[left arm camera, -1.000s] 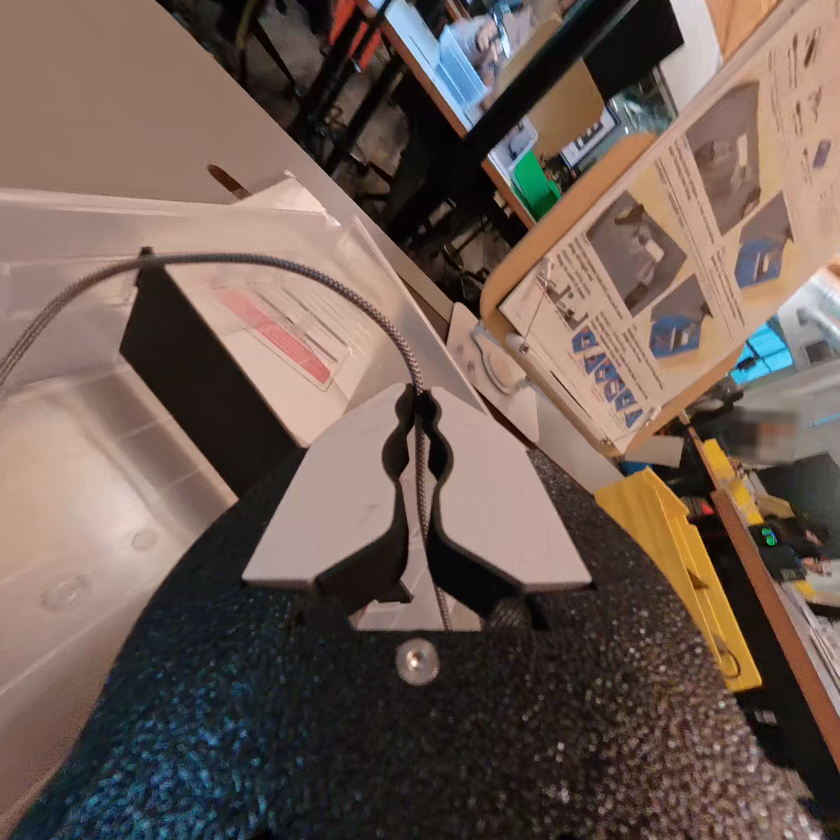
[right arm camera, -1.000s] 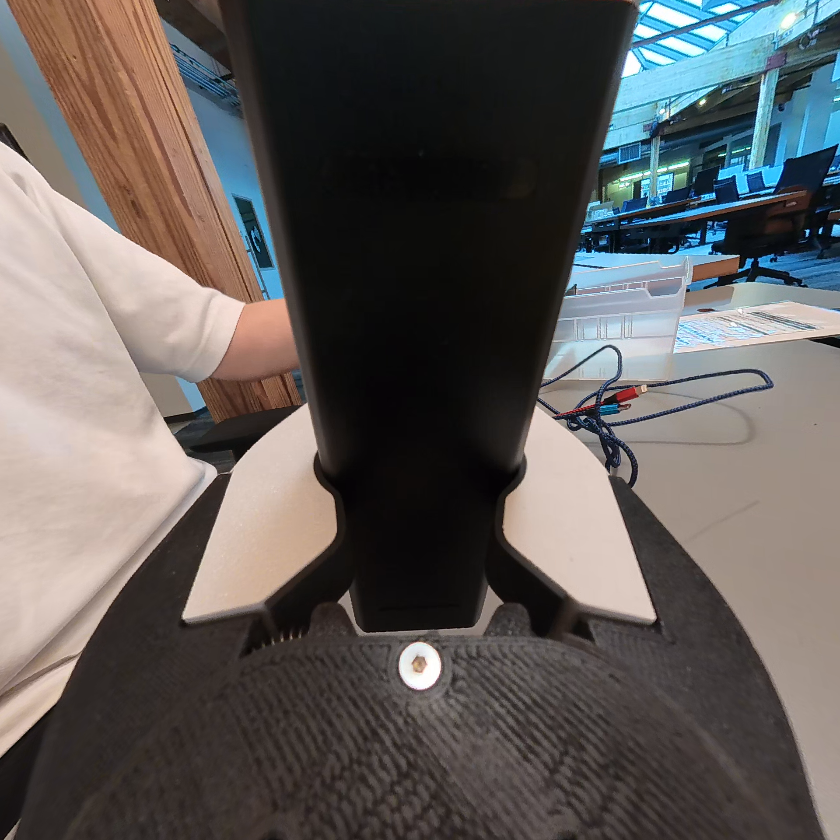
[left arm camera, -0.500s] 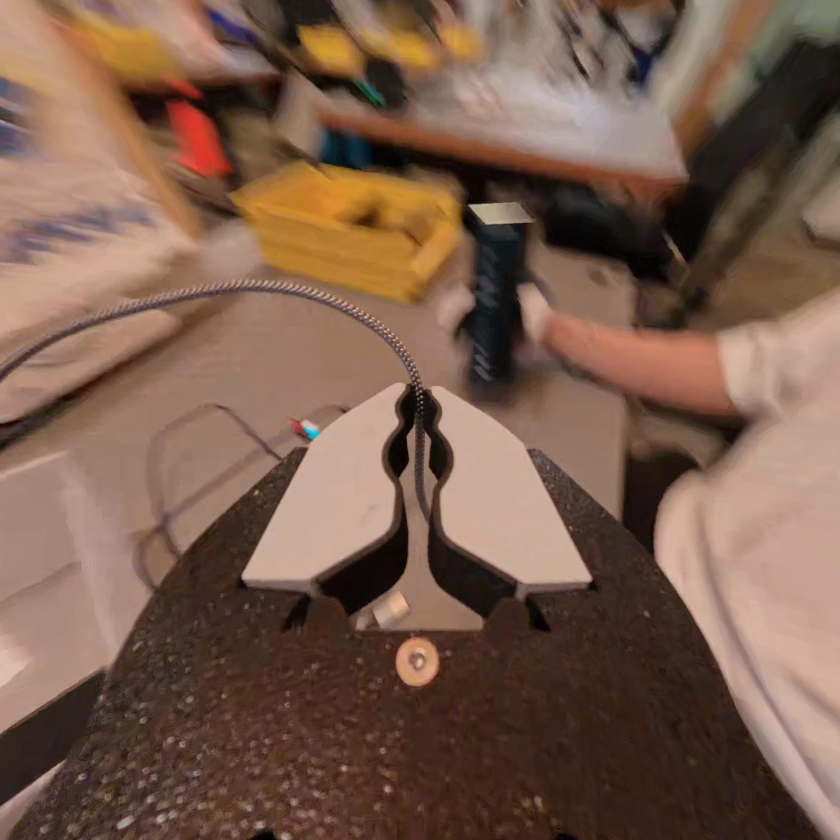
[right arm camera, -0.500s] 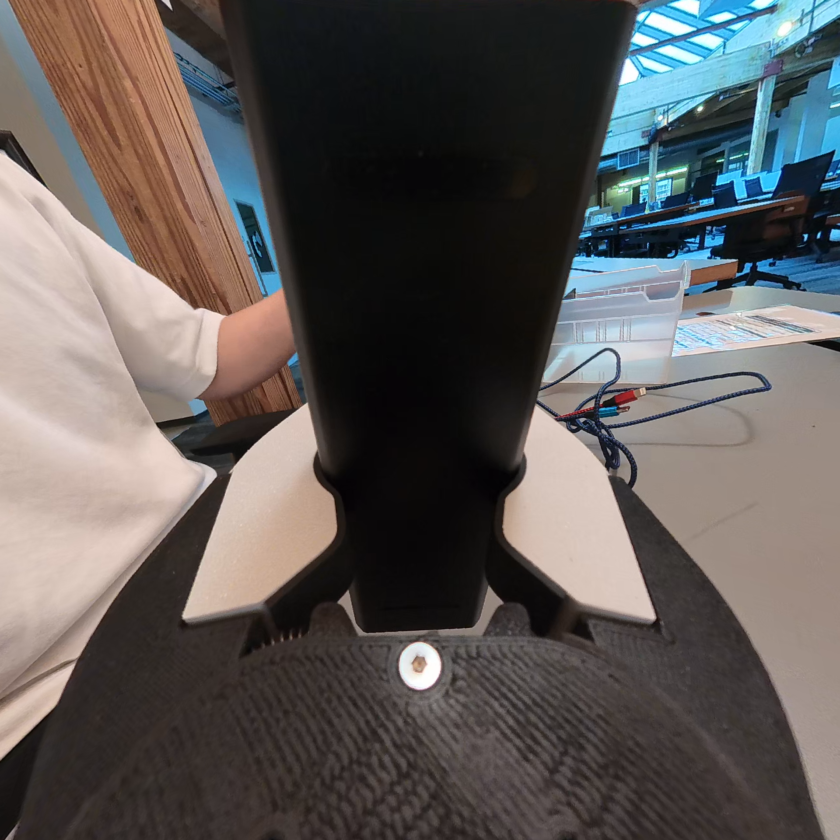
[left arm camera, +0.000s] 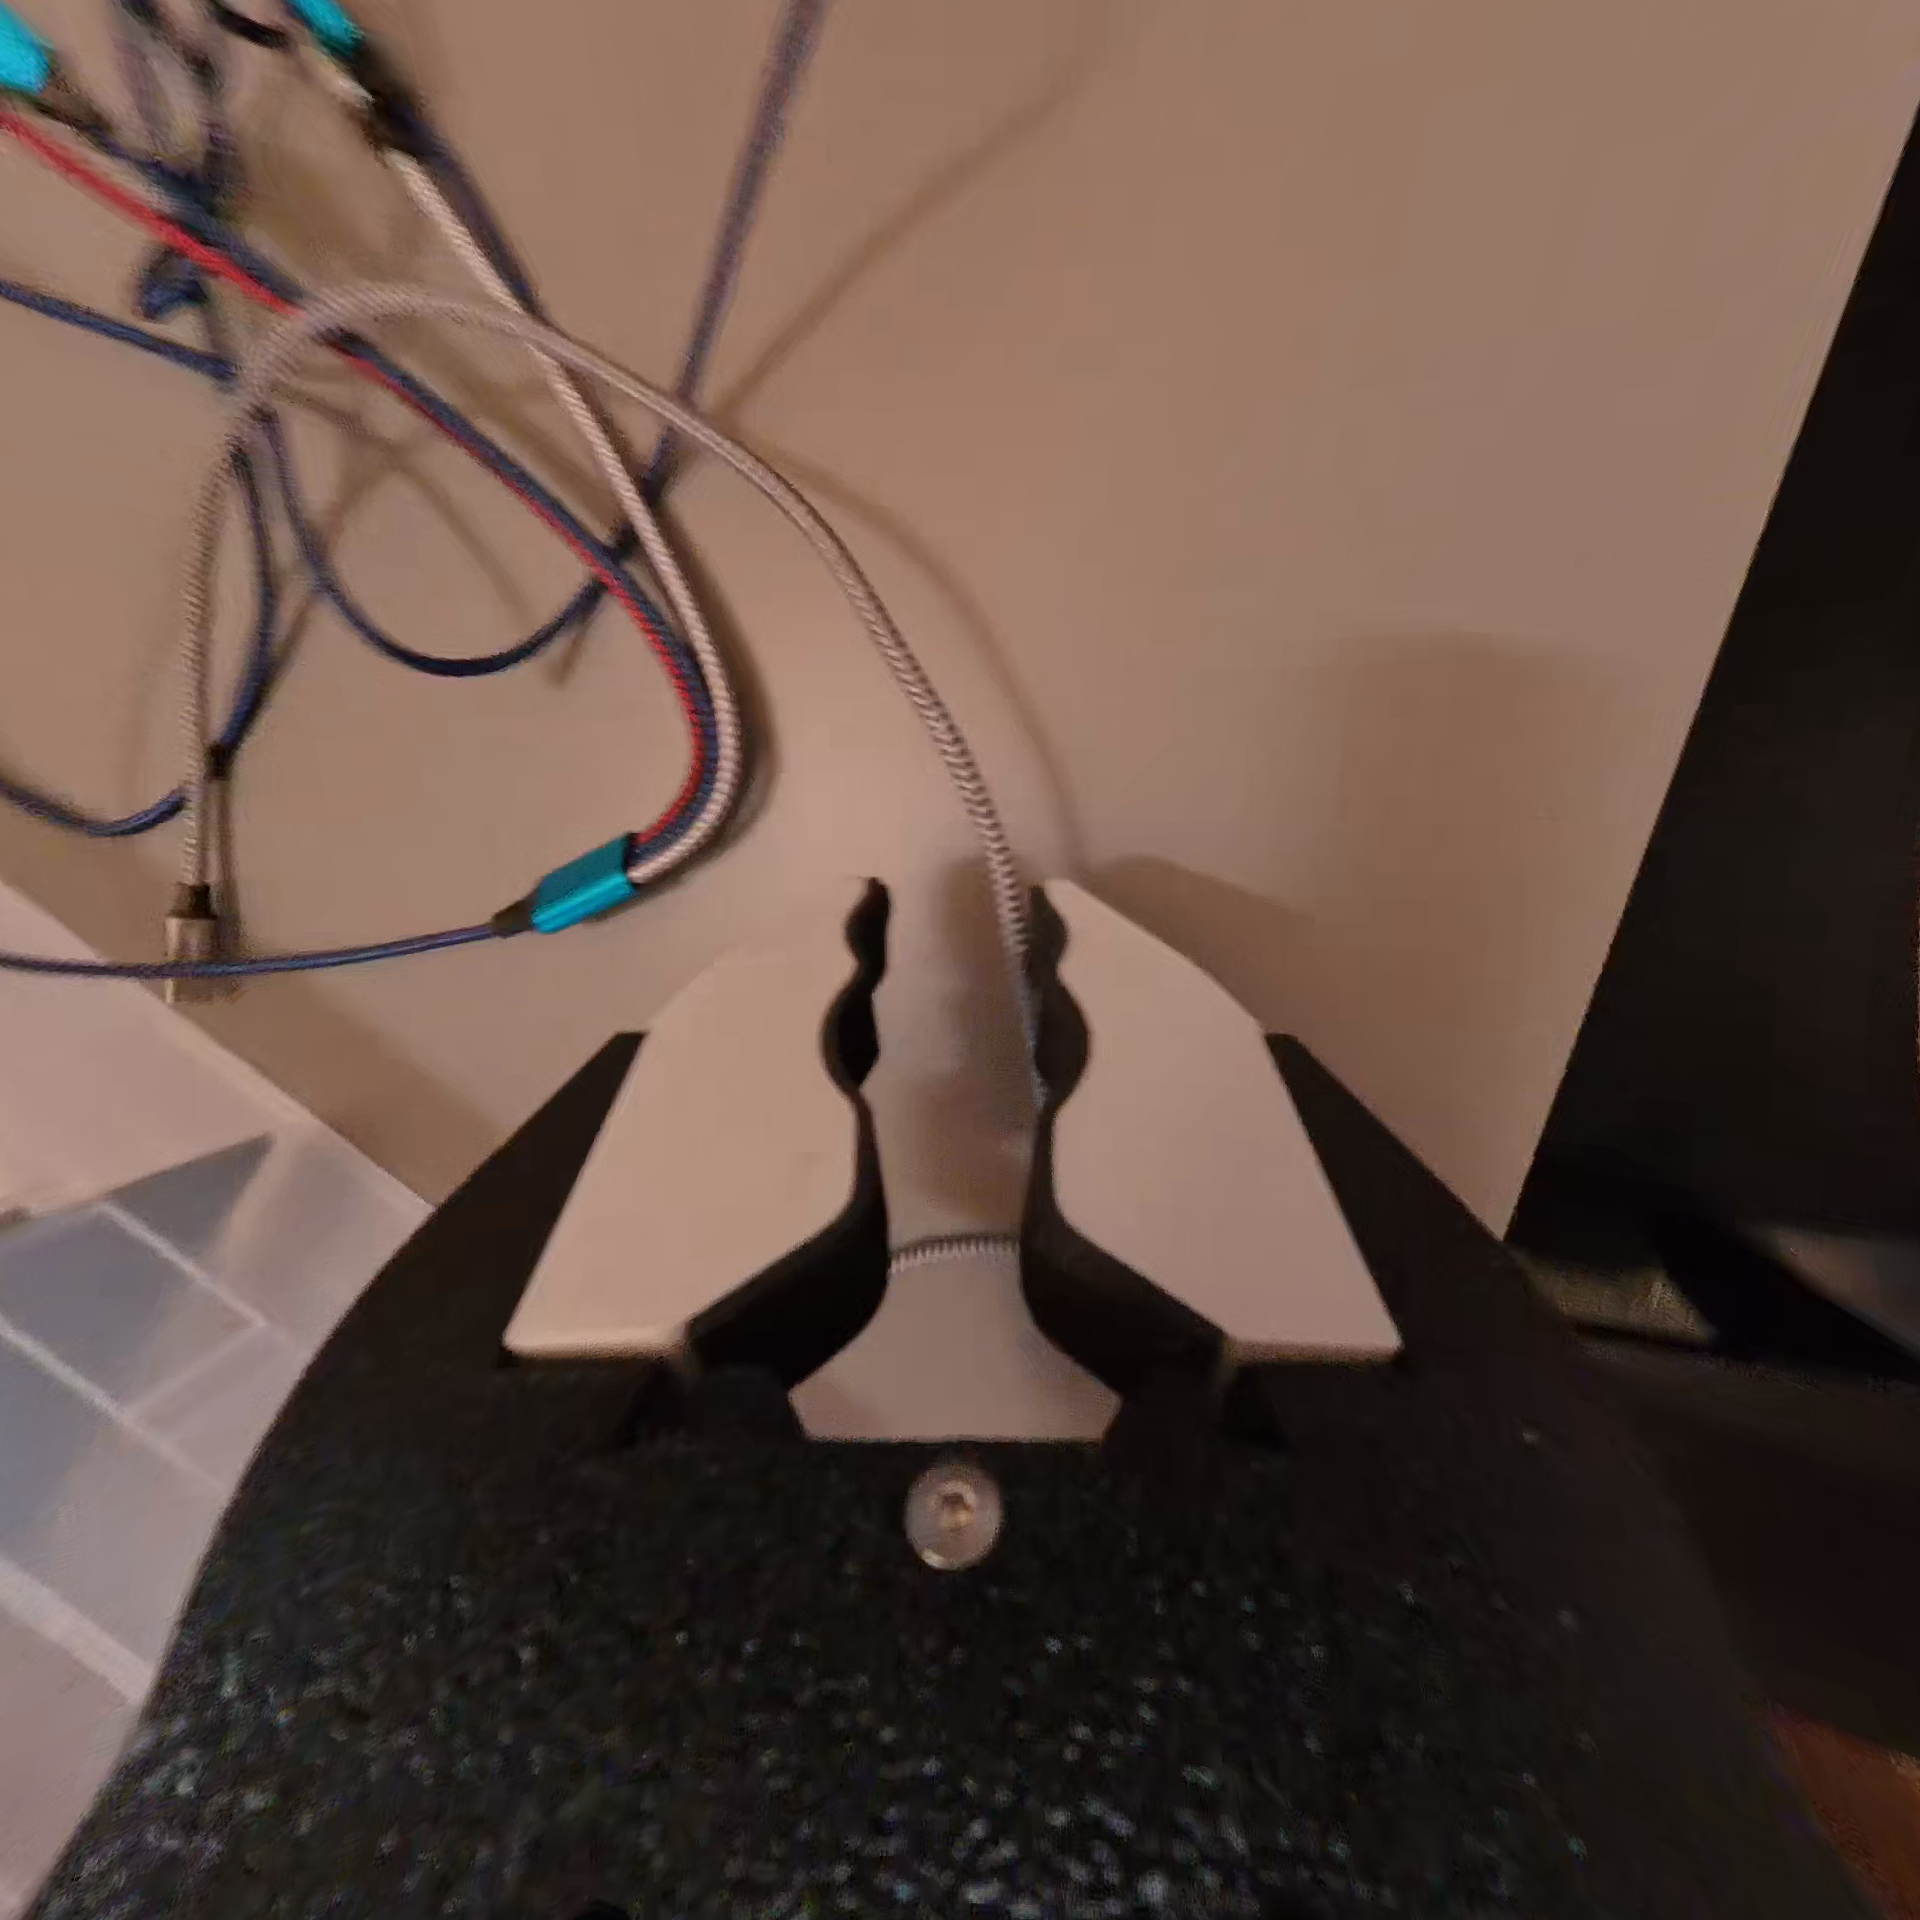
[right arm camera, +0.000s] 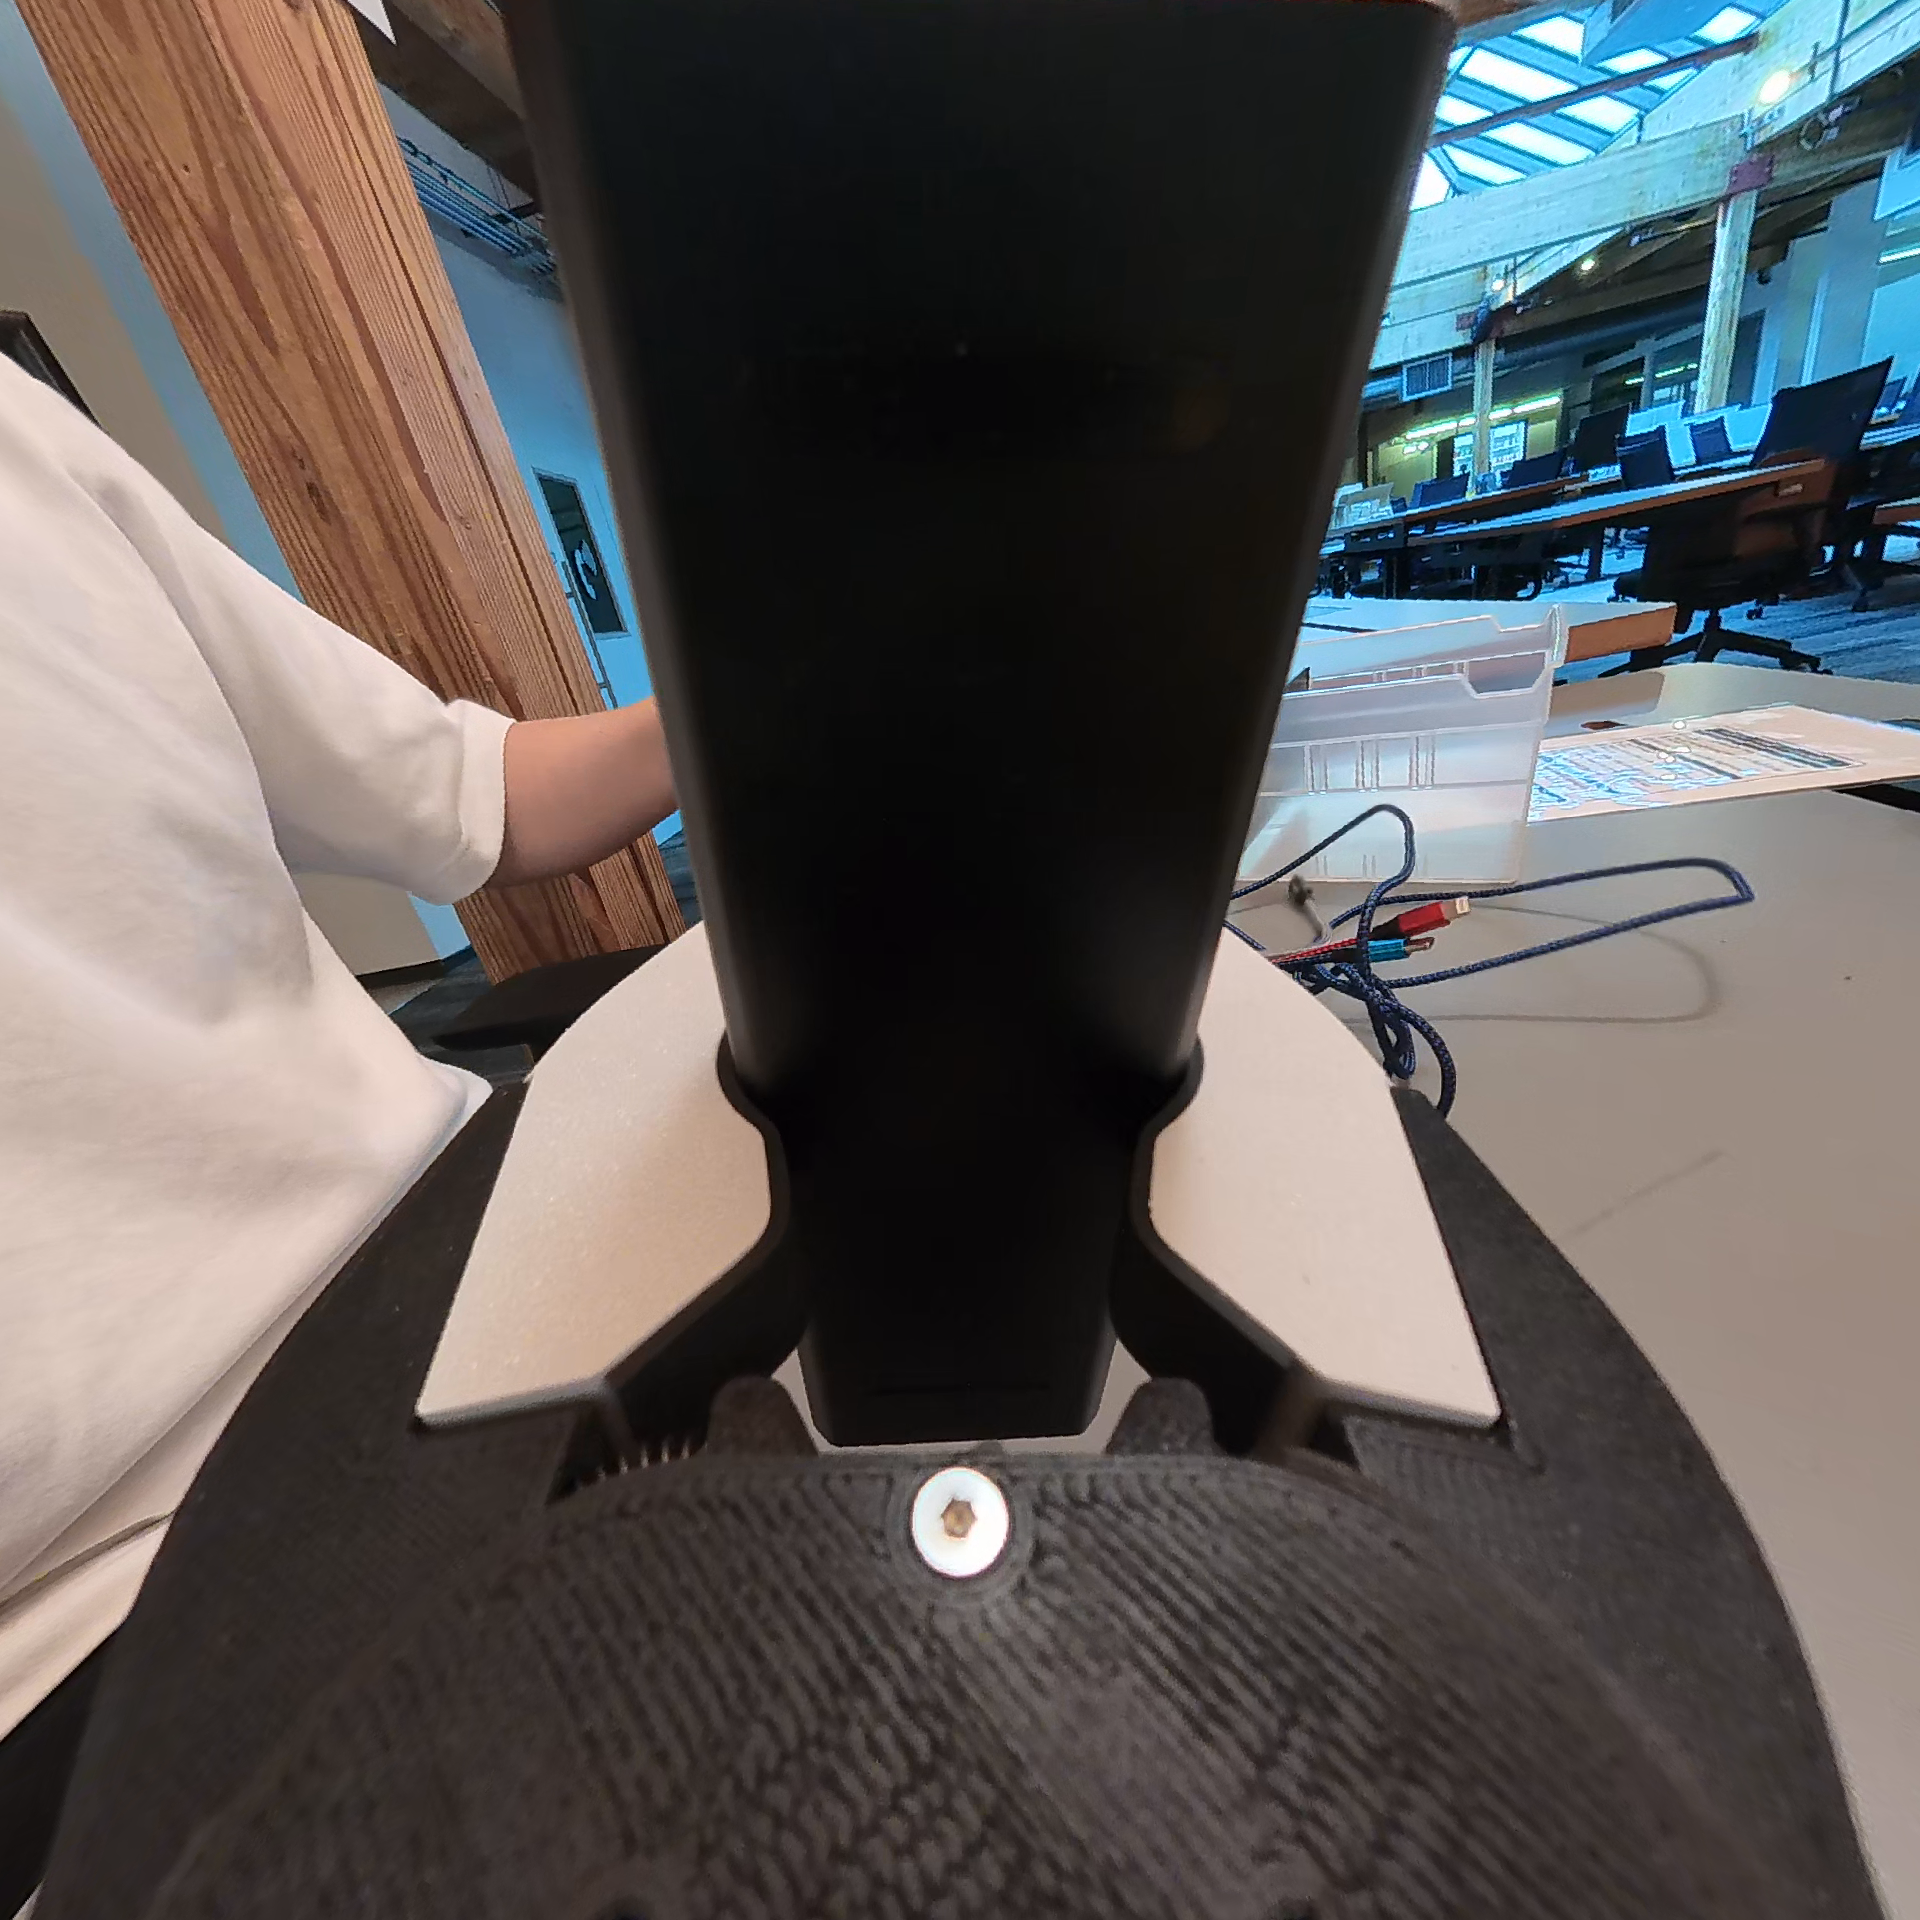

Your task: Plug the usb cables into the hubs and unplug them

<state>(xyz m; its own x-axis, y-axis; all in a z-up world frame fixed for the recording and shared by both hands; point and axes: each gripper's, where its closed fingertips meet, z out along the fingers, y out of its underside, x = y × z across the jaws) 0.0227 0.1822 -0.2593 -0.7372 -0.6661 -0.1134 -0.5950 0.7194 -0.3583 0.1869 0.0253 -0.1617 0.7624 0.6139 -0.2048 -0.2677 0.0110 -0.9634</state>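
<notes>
Two claws are showing, one per view. The left claw is standing apart over the counter, a grey braided cable running loosely along its right finger. More cables are lying tangled at far left, near a clear bin. The right claw is clamping an upright black hub; cables are lying on the counter to its right.

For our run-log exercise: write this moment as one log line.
left gripper: open, silver braided cable lying loose between its fingers | right gripper: shut on black hub | cable bundle: on table
</notes>
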